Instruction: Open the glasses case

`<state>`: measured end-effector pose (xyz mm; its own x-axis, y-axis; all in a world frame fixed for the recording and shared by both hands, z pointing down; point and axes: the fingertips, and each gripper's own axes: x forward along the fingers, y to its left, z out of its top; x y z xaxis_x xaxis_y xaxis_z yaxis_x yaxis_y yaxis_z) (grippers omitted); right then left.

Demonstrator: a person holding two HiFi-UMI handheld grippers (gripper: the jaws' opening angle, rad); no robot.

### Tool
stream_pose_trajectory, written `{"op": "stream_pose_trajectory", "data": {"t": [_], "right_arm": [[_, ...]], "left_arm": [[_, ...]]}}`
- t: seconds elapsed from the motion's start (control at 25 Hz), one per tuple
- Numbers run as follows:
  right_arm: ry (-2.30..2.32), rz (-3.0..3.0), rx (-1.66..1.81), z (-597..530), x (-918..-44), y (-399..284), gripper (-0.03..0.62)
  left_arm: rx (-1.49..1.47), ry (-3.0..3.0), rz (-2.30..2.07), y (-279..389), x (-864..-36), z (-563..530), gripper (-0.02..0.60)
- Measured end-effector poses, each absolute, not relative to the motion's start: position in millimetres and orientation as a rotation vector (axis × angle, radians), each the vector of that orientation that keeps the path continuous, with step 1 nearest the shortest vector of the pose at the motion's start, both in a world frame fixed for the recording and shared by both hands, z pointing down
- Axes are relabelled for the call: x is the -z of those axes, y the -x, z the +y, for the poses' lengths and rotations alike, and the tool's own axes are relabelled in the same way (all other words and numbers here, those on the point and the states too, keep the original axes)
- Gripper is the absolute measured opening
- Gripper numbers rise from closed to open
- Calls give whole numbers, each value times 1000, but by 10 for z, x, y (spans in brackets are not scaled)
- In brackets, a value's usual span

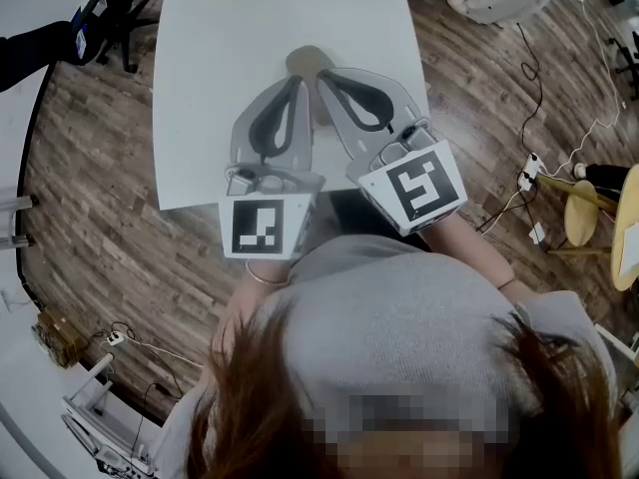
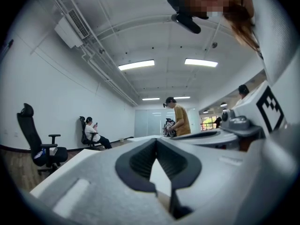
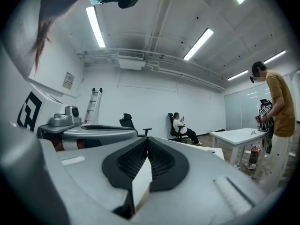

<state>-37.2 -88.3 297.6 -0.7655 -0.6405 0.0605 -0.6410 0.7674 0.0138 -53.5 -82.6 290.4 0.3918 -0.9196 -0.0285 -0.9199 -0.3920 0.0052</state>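
Head view, frame centre: grey two-jaw left tool (image 1: 298, 88) and matching right tool (image 1: 329, 80) are held side by side above the white rectangular worktop (image 1: 220, 38). Each tool has its dark-padded jaws pressed together on nothing. Both gripper views look level across the room and show no case. A small tan rounded object (image 1: 305, 60), probably the glasses case, lies on the worktop just beyond the tips, upper centre, partly hidden. Lid state unreadable. Judgement: no grip on the case, so the opening remains to be done.
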Motion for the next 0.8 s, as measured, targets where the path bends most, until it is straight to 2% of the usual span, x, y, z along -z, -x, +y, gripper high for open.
{"op": "stream_pose_trajectory", "data": {"t": [0.44, 0.8], "right_arm": [[-1199, -2847, -7, 1041, -2966, 44, 5], [-1260, -2857, 154, 1831, -2659, -174, 5]], "left_arm": [[-61, 2582, 1671, 375, -2782, 988, 2], [-106, 2584, 1622, 38, -2588, 1866, 2]]}}
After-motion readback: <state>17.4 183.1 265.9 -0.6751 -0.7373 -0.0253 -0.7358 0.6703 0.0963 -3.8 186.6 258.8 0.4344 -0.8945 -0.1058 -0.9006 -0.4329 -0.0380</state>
